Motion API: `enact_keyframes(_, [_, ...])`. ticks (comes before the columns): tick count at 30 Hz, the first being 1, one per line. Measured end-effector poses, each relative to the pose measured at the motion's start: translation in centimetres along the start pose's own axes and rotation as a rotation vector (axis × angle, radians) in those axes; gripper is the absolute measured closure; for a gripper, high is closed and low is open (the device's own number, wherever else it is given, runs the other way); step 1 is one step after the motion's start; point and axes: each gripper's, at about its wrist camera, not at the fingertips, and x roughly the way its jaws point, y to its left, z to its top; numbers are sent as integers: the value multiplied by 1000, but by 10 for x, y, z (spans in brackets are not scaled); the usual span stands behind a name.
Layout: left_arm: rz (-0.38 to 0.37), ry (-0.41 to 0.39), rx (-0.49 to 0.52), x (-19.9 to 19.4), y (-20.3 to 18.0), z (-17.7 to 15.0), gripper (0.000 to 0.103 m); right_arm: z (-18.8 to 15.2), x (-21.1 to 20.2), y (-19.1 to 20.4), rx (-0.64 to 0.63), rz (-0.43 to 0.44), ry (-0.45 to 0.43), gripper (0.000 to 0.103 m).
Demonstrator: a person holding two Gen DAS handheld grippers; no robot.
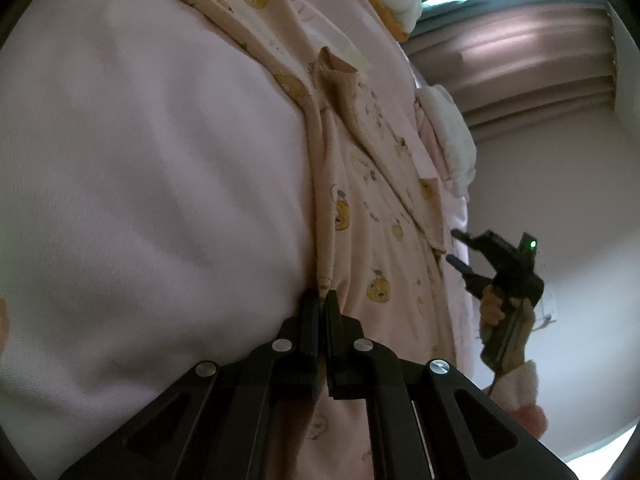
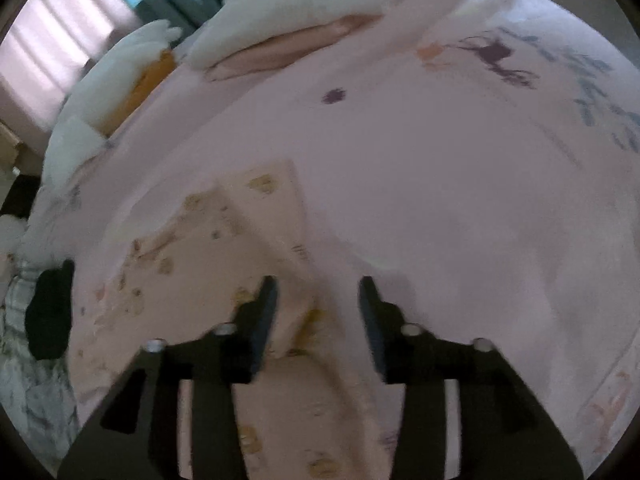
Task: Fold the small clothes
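Note:
A small peach garment [image 1: 360,200] printed with yellow cartoon animals lies spread on a pink bed sheet [image 1: 140,160]. My left gripper [image 1: 323,298] is shut on the garment's edge hem. My right gripper [image 1: 456,246] shows in the left wrist view, open, at the garment's far edge, apart from the cloth. In the right wrist view my right gripper [image 2: 318,292] is open and empty, hovering just over the garment [image 2: 192,248], which lies on the sheet [image 2: 440,200] with part of it folded.
White pillows or bedding [image 2: 280,12] are piled at the head of the bed, with an orange item [image 2: 148,76] beside them. Curtains [image 1: 540,60] hang beyond the bed. A dark object [image 2: 50,312] lies at the bed's left edge.

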Motion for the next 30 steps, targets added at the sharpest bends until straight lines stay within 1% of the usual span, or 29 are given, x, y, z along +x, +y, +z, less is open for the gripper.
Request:
enact_keyframes(1, [-3, 1, -4, 0, 0, 0, 99, -3, -1, 9, -20, 12, -7, 48])
enact_keyframes(3, [-9, 3, -16, 1, 2, 1, 99, -15, -1, 48, -131, 56, -8, 47])
enact_keyframes(4, [-10, 4, -18, 1, 2, 1, 99, -21, 1, 66, -179, 54, -6, 46])
enact_keyframes(5, [-10, 5, -20, 2, 2, 2, 99, -28, 3, 90, -246, 49, -10, 43])
enact_keyframes(6, [-10, 5, -19, 2, 2, 2, 99, -38, 6, 118, -312, 65, -9, 42])
enact_keyframes(8, [-10, 4, -15, 2, 1, 1, 99, -55, 12, 161, -390, 130, 25, 40])
enact_keyframes(10, [-10, 3, -12, 2, 1, 1, 99, -73, 22, 206, -462, 207, 70, 36])
enact_keyframes(11, [-11, 3, -11, 2, 2, 1, 99, -84, 28, 228, -505, 215, 76, 32])
enact_keyframes(12, [-12, 3, -10, 2, 2, 1, 99, -93, 35, 246, -547, 200, 72, 30])
enact_keyframes(14, [-14, 6, 0, 2, 1, 1, 99, -112, 54, 282, -651, 150, 62, 31])
enact_keyframes(16, [1, 7, 24, 2, -2, 0, 99, -128, 72, 300, -739, 79, 52, 39])
enact_keyframes(17, [10, 3, 28, 2, -3, -1, 99, -134, 85, 306, -770, 5, 53, 63])
enact_keyframes(18, [14, 2, 27, 2, -4, -1, 98, -135, 94, 308, -773, -37, 67, 91])
enact_keyframes(19, [16, 3, 26, 2, -4, -1, 98, -133, 99, 307, -749, -58, 53, 91])
enact_keyframes(20, [14, 7, 20, 3, -3, -1, 98, -128, 98, 304, -711, -30, 39, 93])
enact_keyframes(23, [9, 22, 2, 5, -2, 1, 98, -108, 90, 297, -573, 64, 46, 93])
enact_keyframes(25, [8, 30, -4, 6, -2, 2, 98, -96, 81, 297, -489, 180, 53, 93])
enact_keyframes(27, [8, 29, -5, 6, -2, 2, 98, -96, 74, 303, -424, 289, 68, 93])
enact_keyframes(28, [8, 26, 0, 6, -2, 1, 98, -96, 73, 306, -401, 328, 78, 93])
enact_keyframes(29, [9, 24, 3, 7, -3, 1, 98, -99, 73, 311, -399, 343, 80, 93])
enact_keyframes(30, [8, 21, 8, 8, -3, 0, 98, -105, 76, 319, -423, 322, 81, 91])
